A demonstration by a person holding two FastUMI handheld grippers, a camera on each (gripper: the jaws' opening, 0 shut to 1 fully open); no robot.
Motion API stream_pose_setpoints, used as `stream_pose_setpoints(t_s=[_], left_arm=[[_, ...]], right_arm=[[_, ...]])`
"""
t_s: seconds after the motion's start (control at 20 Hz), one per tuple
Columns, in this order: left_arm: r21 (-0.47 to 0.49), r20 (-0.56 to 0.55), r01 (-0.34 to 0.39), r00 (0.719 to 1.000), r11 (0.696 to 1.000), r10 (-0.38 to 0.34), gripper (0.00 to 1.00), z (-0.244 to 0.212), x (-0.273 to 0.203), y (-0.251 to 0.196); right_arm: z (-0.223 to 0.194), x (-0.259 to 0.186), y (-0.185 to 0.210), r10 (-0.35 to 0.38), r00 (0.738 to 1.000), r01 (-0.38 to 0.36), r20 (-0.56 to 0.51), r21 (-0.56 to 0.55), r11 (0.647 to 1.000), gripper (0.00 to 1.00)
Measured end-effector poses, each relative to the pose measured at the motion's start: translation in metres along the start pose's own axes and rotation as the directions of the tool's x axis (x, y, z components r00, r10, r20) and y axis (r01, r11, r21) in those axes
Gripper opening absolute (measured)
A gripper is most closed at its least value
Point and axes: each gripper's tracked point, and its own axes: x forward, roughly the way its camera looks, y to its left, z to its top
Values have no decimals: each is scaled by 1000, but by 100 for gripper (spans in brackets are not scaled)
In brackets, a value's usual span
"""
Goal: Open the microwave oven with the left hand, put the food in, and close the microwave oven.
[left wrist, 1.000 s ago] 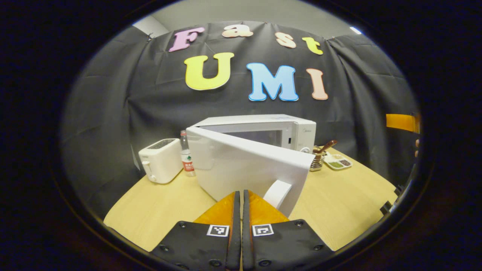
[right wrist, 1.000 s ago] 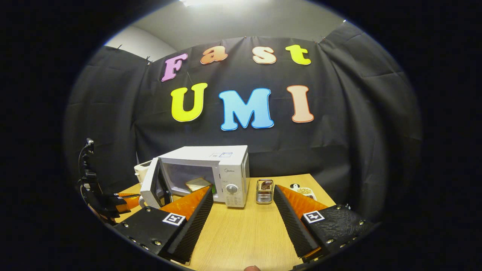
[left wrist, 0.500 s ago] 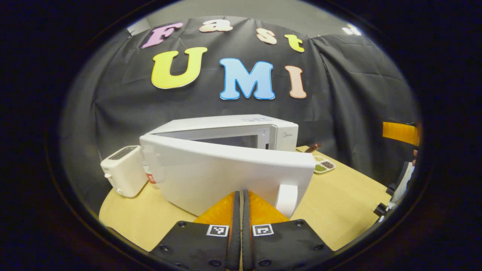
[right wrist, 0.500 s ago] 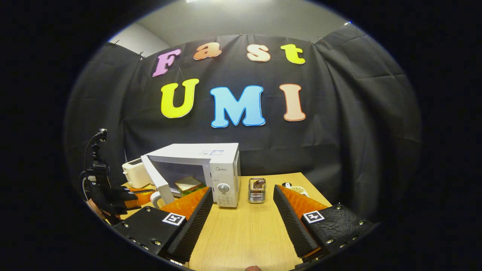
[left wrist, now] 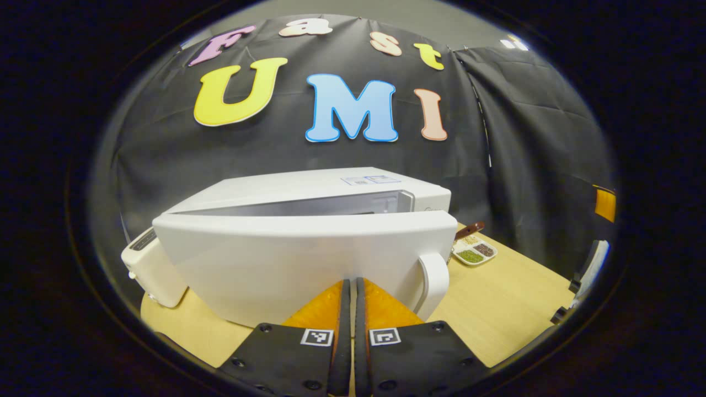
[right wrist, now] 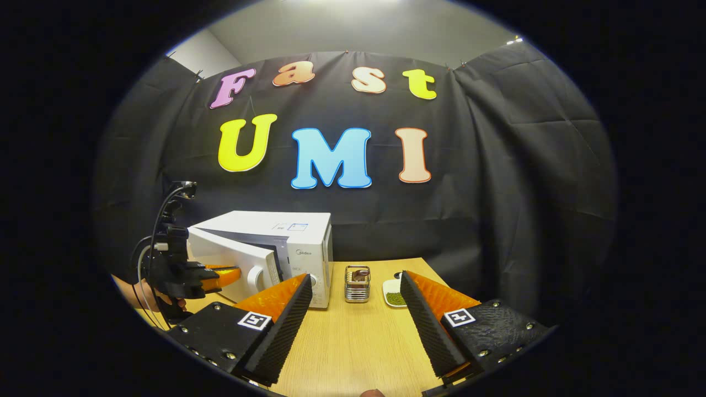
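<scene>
- The wooden table (right wrist: 358,342) carries everything, with the microwave oven (left wrist: 309,190) toward its back-left as the right gripper view shows it.
- The microwave oven is a wide white box, long axis running side to side, front facing the person. Its door (left wrist: 287,259) is nearly closed — only a narrow gap at the handle side — and its interior is hidden, so the food inside cannot be seen.
- The door's handle (left wrist: 433,281) is an upright white loop at the door's right edge in the left gripper view.
- A white toaster (left wrist: 149,270) stands just left of the oven, partly behind the door.
- The left gripper (left wrist: 349,286) has its fingers pressed together, tips against the door's outer face, left of the handle.
- The right gripper (right wrist: 353,300) is spread wide over the table, holding nothing, well apart from the oven.
- A metal rack (right wrist: 357,284) stands just right of the oven; something brown sits in it.
- A small white dish (left wrist: 474,251) holds green and dark contents — separate compartments.
</scene>
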Motion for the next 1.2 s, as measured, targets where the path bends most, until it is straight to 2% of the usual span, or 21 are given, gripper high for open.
stream_pose_setpoints(t_s=[0.05, 0.15, 0.3, 0.35, 0.4, 0.5, 0.55, 0.6, 0.65, 0.7, 0.75, 0.8, 0.9, 1.0, 1.15, 1.2], left_arm=[[-9, 2, -1, 1000, 1000, 1, 7, 2, 7, 0], [-34, 4, -16, 1000, 999, 16, 10, 8, 20, 4], [-61, -9, -45, 999, 997, 44, 8, 10, 34, 10], [-70, -12, -51, 999, 996, 51, 7, 10, 38, 11], [-88, -18, -51, 999, 995, 50, 8, 10, 41, 10], [-119, -20, -47, 999, 992, 44, 7, 10, 46, 6], [-126, -14, -56, 998, 990, 55, 7, 10, 45, 7], [-132, -8, -70, 998, 989, 69, 7, 11, 44, 8], [-125, 2, -105, 994, 987, 106, 8, 15, 49, 13], [-141, -13, -109, 994, 984, 109, 8, 5, 61, 14], [-166, -24, -120, 993, 979, 117, 14, 10, 53, 11], [-164, -23, -135, 991, 977, 133, 7, 11, 53, 12], [-136, -12, -161, 987, 977, 161, 7, 20, 40, 15], [-136, 45, -149, 987, 979, 157, 12, 39, 22, 10], [-107, 124, -166, 976, 980, 179, 6, 67, -28, 4], [-97, 148, -173, 971, 980, 186, 10, 74, -45, -1]], right_arm=[[-1, -1, -2, -10, 1000, 10, -2, 1, 1000, 98], [-2, -5, -7, -24, 1000, 24, -6, 4, 1000, 98], [-3, -10, -11, -40, 999, 40, -7, -5, 999, 98], [-6, -13, -12, -41, 999, 40, -14, -7, 999, 93], [-7, -15, -12, -38, 999, 38, -20, -5, 999, 98], [-9, -17, -11, -29, 999, 29, -26, -4, 1000, 98], [-11, -18, -10, -23, 999, 23, -29, -3, 1000, 93], [-12, -20, -8, -15, 999, 15, -32, -2, 1000, 98], [-14, -21, -6, -4, 999, 4, -37, -2, 1000, 98], [-14, -23, -3, 10, 999, -10, -39, -4, 1000, 98], [-14, -27, 0, 22, 999, -22, -39, -9, 1000, 98], [-13, -30, 2, 33, 999, -33, -36, -13, 999, 98], [-12, -36, 6, 63, 997, -64, -36, -20, 998, 98], [-8, -41, 7, 89, 996, -89, -23, -24, 996, 98], [-4, -49, 8, 133, 991, -134, -8, -13, 991, 98], [-2, -50, 7, 150, 989, -150, -2, -10, 989, 98]])
